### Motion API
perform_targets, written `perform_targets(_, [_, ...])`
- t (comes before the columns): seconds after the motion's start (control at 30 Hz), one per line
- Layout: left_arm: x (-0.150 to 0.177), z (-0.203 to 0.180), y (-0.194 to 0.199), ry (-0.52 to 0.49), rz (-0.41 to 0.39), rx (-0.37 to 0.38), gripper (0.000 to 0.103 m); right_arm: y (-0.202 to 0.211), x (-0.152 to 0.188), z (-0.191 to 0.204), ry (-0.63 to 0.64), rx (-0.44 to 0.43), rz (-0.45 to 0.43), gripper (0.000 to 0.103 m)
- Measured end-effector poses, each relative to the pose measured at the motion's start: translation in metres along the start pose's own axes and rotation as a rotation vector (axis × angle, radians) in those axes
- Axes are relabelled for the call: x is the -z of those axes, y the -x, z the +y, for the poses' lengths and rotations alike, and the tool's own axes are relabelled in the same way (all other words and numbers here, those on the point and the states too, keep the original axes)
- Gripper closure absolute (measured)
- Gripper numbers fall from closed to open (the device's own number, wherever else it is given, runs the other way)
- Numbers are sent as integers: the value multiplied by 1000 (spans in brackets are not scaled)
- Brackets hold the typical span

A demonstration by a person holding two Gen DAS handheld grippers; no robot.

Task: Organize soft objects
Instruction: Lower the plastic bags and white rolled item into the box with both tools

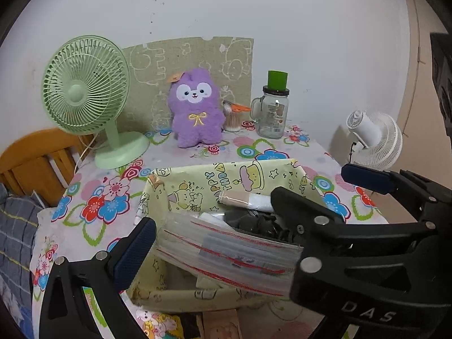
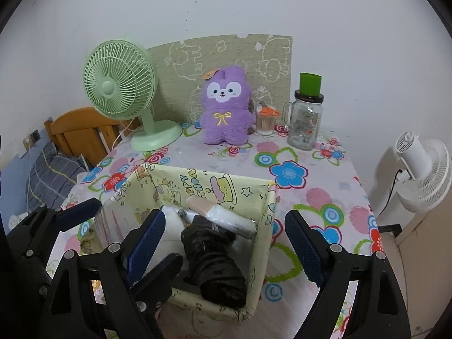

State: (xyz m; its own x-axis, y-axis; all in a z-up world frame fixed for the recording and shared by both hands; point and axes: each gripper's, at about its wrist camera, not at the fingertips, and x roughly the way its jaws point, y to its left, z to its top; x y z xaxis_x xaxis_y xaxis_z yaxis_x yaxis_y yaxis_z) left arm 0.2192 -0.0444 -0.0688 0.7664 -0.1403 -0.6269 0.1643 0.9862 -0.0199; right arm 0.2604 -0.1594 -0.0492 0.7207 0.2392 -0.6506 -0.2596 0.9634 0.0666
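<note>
Soft items fill a pale yellow fabric storage box [image 2: 265,206] printed with cartoon figures, which sits on the flowered tablecloth [image 2: 310,197] toward the near side of the table. Inside it lie a black rolled garment [image 2: 214,265], a white bundle [image 2: 172,226] and a packet with a beige and white roll [image 2: 223,217] resting across the far part. The right gripper [image 2: 223,245] angles downward over the box with its 2 blue-padded fingers [image 2: 302,245] spread wide, 1 above the box interior and the other outside the right wall; nothing is between the pads. The left gripper [image 1: 248,206] also tilts downward from the left of the box, its jaws likewise wide apart, with a clear zip bag [image 1: 226,251] edged in red lying between them at the box's near rim; whether either pad presses on the bag cannot be told. In the left wrist view the right gripper's black frame crosses the lower right. At the back of the table stand a green desk fan [image 2: 121,90], a purple plush toy [image 2: 226,107], a small jar of cotton swabs [image 2: 265,124] and a glass mug jar [image 2: 306,124] with a green cup on its lid. A white fan [image 2: 423,169] stands to the right, off the table.
</note>
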Motion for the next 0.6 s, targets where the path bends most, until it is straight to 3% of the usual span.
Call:
perform_targets(0.33, [14,0,26,2,-18,-3,0,26,14,10,-2,-6,-15,15])
perform_targets(0.6, [13,-10,26,-70,-56,4,0,32,9,12,84,-90,-9,14])
